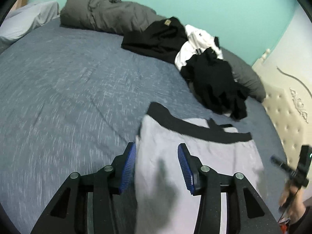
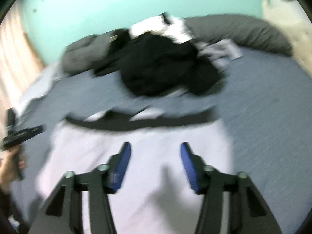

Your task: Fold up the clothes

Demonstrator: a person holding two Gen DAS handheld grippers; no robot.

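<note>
Grey garment (image 1: 195,156) laid flat on bed (image 1: 68,87), black waistband at 12 o'clock. Left tool (image 1: 157,165) and right tool (image 2: 155,165) spread, nothing pinched. Risk judged: fold undone if cloth is snagged by pads.

- Left gripper (image 1: 157,161) points down and forward, blue pads spread apart, nothing pinched between them.
- Right gripper (image 2: 155,160), same deal: jaws parted, empty, pretty blurry.
- From the left wrist cam, the right hand (image 1: 290,198) sits around 4 o'clock.
- From the right cam, the left hand (image 2: 10,165) sits around 9 o'clock.

Pale-grey, black-banded garment (image 1: 195,156); blue-heathered sheet (image 1: 68,87)
</note>
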